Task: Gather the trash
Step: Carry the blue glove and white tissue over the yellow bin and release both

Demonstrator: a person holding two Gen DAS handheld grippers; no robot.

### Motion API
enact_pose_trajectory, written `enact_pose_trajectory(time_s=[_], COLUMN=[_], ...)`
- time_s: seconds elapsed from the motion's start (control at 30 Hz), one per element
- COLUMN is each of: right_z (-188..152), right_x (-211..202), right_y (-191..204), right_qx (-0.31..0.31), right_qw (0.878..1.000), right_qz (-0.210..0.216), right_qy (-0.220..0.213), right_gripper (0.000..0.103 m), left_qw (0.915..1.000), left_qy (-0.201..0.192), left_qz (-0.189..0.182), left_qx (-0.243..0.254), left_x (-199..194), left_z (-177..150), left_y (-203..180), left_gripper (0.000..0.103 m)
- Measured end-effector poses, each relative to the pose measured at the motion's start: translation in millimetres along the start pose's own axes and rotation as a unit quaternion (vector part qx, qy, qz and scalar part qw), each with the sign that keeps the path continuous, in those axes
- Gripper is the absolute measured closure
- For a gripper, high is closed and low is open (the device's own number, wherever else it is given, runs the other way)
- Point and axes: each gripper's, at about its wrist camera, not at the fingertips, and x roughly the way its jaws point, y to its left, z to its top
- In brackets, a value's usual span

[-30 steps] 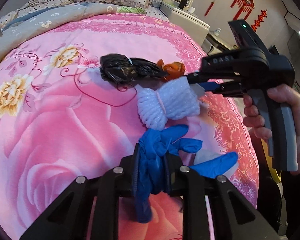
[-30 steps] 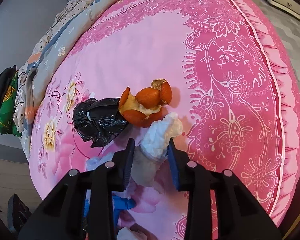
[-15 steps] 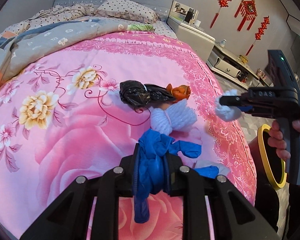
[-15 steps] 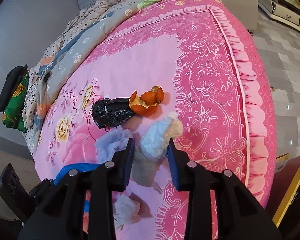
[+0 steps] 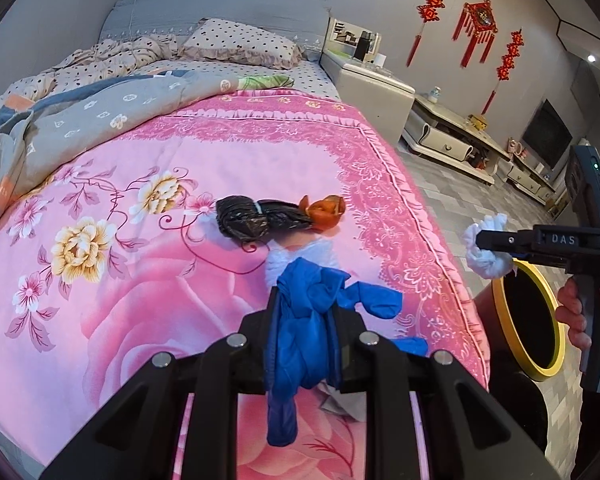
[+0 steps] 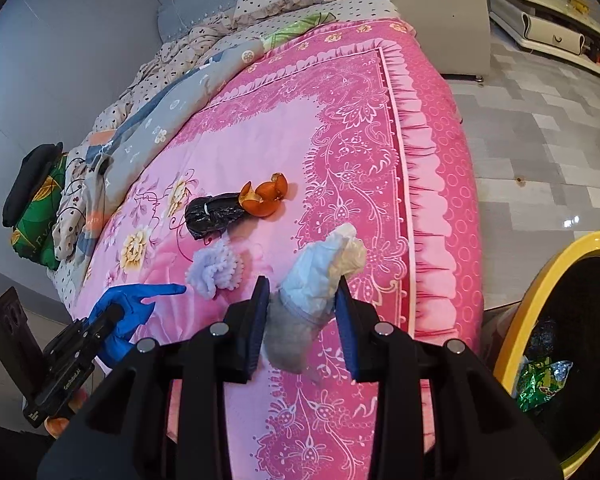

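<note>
Yellow-rimmed trash bin [image 6: 540,304] sits just right of your right gripper [image 6: 300,312], jaws pinching crumpled tissue [image 6: 320,276]; left gripper [image 5: 306,336], farther off over bed [image 5: 140,280], jaws clamped on blue glove [image 5: 300,332].

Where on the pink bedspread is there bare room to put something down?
Free: the wide stretch between the grey quilt and the black plastic bag, and the patterned border right of the orange peel. Crowded: bag, peel and white foam net cluster mid-bed.
</note>
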Motion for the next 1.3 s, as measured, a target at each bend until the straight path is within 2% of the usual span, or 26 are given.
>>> enact_pose_trajectory(time_s=[0.63, 1.13, 1.3], right_z=[-27, -43, -48], right_x=[-86, -132, -145], right_y=[-84, -150, -172], right_qx=[0.048, 0.099, 0.114], right_qw=[0.997, 0.990, 0.986], right_qz=[-0.019, -0.044, -0.065], right_qy=[-0.060, -0.089, -0.099], right_gripper=[0.071, 0.071, 0.071], left_qw=[0.9961, 0.9852, 0.9807], left_qy=[-0.009, 0.011, 0.022], left_qz=[-0.061, -0.118, -0.137], left_qx=[0.063, 0.124, 0.138], left_x=[2, 26, 39], left_z=[21, 26, 25], left_y=[-109, -208, -240], left_gripper=[0.084, 0.084, 0.084])
